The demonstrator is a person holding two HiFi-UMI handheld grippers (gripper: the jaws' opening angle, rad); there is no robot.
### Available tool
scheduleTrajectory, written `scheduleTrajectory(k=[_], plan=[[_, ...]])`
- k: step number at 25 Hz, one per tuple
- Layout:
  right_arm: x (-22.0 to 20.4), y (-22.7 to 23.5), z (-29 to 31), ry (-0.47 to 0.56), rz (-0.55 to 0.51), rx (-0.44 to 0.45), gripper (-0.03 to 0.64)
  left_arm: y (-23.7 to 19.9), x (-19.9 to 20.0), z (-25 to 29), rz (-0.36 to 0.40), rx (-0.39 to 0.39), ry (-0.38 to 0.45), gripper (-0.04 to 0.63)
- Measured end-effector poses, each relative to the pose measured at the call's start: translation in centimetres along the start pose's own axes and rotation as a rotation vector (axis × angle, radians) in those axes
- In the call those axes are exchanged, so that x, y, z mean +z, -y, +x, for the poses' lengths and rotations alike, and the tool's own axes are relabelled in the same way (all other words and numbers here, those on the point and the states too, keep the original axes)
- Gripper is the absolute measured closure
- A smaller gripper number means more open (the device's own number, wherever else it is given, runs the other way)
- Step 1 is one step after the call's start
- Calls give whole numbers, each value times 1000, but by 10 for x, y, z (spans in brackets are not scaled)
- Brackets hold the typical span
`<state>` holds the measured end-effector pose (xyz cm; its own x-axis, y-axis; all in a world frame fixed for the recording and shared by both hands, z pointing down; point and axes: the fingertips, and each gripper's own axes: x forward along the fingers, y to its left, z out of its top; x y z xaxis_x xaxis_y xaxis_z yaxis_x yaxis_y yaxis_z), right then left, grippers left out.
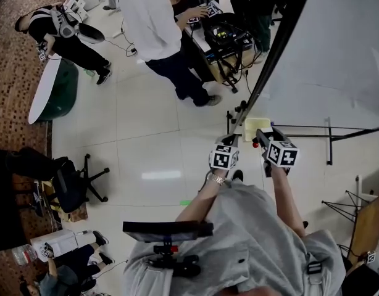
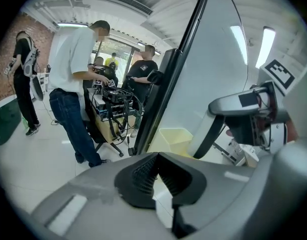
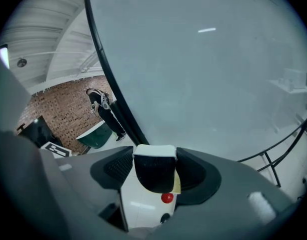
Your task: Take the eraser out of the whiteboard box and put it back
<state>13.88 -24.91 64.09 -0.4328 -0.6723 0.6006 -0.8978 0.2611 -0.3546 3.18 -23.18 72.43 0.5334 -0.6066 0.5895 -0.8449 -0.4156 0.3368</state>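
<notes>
My right gripper (image 3: 154, 160) is shut on the eraser (image 3: 154, 173), a block with a white top and black felt that fills the gap between the pads. The eraser is held up in front of the whiteboard (image 3: 203, 74). Below it shows a red knob (image 3: 167, 198). The pale yellow whiteboard box (image 1: 256, 127) sits at the board's lower edge, just ahead of both grippers; it also appears in the left gripper view (image 2: 176, 135). My left gripper (image 2: 156, 156) is shut with nothing in it, close to the left of the right gripper (image 1: 262, 135).
The whiteboard (image 1: 337, 48) rises at the right on a black stand with floor rails (image 1: 328, 137). A cart of electronics (image 1: 223, 39) with people around it stands beyond. An office chair (image 1: 75, 184) and a round table (image 1: 50, 91) are far left.
</notes>
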Motion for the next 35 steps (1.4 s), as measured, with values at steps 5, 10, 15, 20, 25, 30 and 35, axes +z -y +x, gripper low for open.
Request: scheduleTrajectory(k=[5,10,15,20,25,30,35], plan=[[-11,6,14,13,1,-25,341,4,0,-7,14,-5,3,592],[-45,21,33,-61,-23,-67,341,3,-12,-8,7,-3,-17,592],[-78,18,44,-128,0,-44,339,2,-11,-16,9,-1,-6,592],[-72,17,27,-57,-15,-82,322,17,-25,-21,9,-38,-23,592],[-88,1,-5,17,9,-98,353,33,-44,-19,5,-68,-31,592],[-131,-19,-21,-47,-32,-41,614,64,-56,-23,53,-77,-30,592],[-147,-49,-39,-60,-85,78,614,75,-64,-54,42,1,1,592]])
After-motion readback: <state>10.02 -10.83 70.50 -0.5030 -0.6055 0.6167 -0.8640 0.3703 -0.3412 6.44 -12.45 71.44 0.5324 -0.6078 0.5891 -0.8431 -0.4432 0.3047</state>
